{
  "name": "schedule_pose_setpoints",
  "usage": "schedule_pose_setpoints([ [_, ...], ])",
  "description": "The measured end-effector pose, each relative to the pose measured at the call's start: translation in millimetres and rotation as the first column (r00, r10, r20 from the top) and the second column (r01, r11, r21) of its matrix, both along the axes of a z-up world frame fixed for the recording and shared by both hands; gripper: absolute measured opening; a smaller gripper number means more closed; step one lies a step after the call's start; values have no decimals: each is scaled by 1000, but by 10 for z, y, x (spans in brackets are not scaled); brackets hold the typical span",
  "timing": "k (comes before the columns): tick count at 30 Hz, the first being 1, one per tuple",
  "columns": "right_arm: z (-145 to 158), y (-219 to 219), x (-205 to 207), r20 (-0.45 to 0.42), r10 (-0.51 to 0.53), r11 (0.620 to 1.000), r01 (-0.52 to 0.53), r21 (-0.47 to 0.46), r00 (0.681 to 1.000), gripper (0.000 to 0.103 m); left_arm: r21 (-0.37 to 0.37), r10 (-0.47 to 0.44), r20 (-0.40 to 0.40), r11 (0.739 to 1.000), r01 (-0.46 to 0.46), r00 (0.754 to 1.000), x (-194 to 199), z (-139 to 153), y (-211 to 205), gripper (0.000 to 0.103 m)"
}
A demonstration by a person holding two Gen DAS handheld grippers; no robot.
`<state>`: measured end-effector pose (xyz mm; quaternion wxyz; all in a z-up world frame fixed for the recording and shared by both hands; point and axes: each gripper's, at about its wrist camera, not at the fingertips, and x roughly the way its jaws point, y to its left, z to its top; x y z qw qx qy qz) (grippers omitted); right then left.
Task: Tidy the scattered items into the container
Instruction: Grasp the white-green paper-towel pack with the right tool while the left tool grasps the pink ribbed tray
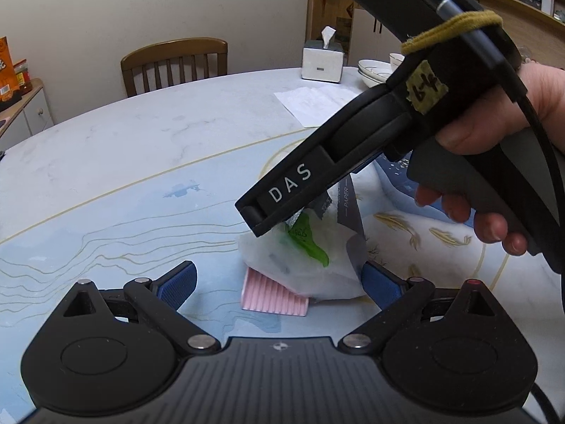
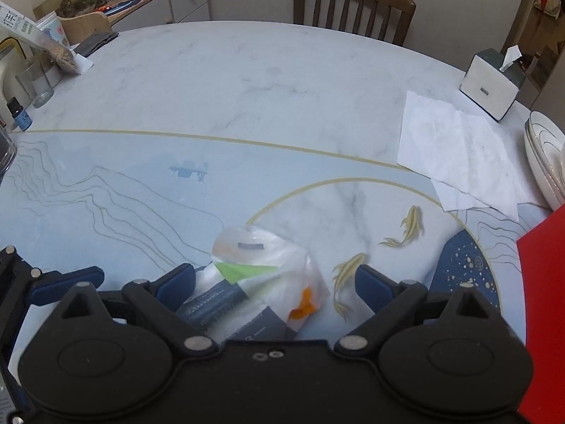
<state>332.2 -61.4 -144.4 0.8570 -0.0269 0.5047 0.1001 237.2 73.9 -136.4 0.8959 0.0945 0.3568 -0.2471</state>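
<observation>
A translucent white plastic bag lies crumpled on the table, with a green piece and a dark grey paper pack in it. A pink ribbed item pokes out from under it. My left gripper is open around the bag, its left pad apart from it. The right gripper, held by a hand, points steeply down onto the bag's top. In the right wrist view the bag sits between the open right gripper; something orange shows inside. The left gripper's finger shows at the left edge.
White paper sheets, a tissue box and stacked white bowls are at the far right. A flat red surface fills the right edge. A glass and small bottle stand at the left. A wooden chair stands behind the table.
</observation>
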Motion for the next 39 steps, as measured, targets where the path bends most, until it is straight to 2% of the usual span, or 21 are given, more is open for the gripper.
schedule_pose_setpoints([
  [1, 6, -30, 5, -6, 6, 1000, -6, 11, 1000, 86, 4, -5, 4, 1000, 5, 1000, -1, -6, -18, 100],
  [6, 18, -245, 26, -52, -1, 995, 6, 102, 999, 72, 6, -24, -4, 1000, 24, 1000, 17, -33, -50, 100],
  [7, 24, -279, 20, -51, 0, 994, 6, 112, 999, 66, 6, -28, -5, 1000, 28, 1000, 12, -36, -51, 100],
  [13, 87, -420, 6, -41, 16, 993, -11, 122, 999, 44, -2, -53, -17, 999, 53, 998, 23, -49, -30, 100],
  [16, 119, -515, -2, -24, 23, 994, -21, 108, 999, 36, -7, -59, -20, 998, 59, 998, 55, -35, -25, 100],
  [21, 123, -719, 19, -14, 12, 998, -11, 64, 1000, 34, -5, -55, -23, 998, 55, 998, 90, -35, -29, 99],
  [24, 120, -782, 3, -14, 19, 998, -18, 53, 1000, 34, -6, -42, -43, 999, 42, 998, 125, -60, -9, 96],
  [27, 140, -779, -29, -15, 21, 998, -20, 62, 1000, 41, 3, -39, -56, 999, 39, 998, 129, -90, -9, 92],
  [29, 179, -770, -54, -7, 15, 998, -14, 56, 1000, 57, 1, -38, -59, 999, 38, 998, 137, -99, 0, 92],
  [31, 229, -780, -96, 14, -1, 999, 0, 51, 1000, 81, 2, -34, -61, 999, 34, 998, 144, -107, 4, 91],
  [35, 230, -810, -149, -8, -52, 998, 52, 41, 999, 85, 1, -20, -70, 1000, 20, 997, 154, -125, 14, 82],
  [39, 159, -865, -193, -76, -140, 982, 148, 113, 987, 90, -4, -18, -69, 1000, 18, 997, 163, -126, 23, 80],
])
